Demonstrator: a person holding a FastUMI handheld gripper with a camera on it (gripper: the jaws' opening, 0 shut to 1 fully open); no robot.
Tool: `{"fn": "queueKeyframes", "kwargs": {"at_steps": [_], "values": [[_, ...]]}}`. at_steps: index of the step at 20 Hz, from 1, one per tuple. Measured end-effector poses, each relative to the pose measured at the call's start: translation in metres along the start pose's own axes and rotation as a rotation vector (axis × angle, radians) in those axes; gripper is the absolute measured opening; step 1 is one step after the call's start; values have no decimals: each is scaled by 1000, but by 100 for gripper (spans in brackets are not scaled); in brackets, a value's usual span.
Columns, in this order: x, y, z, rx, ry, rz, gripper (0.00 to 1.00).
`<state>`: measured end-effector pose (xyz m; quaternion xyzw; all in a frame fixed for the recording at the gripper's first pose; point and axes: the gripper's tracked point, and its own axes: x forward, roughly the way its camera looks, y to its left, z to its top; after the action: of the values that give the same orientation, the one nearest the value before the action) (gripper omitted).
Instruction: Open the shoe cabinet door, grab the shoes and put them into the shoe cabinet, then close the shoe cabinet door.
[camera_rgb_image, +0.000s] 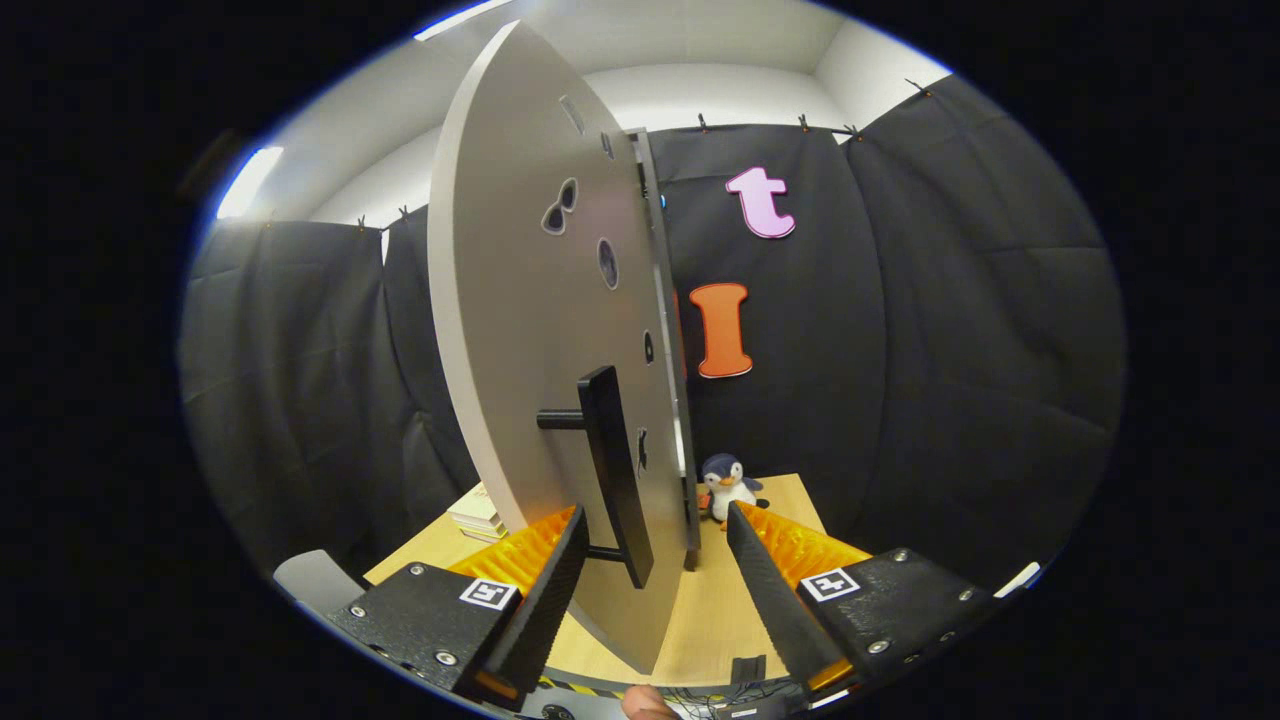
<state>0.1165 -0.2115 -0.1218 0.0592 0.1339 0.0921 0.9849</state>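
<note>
Gripper (655, 545) spread wide, straddling door handle (612, 470) | cabinet door (530, 330) edge-on, hiding interior | penguin toy (728, 488) partly hidden

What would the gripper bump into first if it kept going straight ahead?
Probably the black door handle: it stands between the open gripper's fingers, just ahead, on the grey cabinet door. The toy penguin sits further back on the table. Depth is hard to judge.

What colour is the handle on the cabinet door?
Black; the handle on the pale grey door shows best in the gripper view, between the open jaws.
</note>
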Motion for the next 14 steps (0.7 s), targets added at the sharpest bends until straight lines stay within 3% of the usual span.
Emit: {"fn": "queueKeyframes", "kwargs": {"at_steps": [3,14], "values": [[7,15,1,-8,15,2,88],[70,144,-2,-41,26,15,89]]}}
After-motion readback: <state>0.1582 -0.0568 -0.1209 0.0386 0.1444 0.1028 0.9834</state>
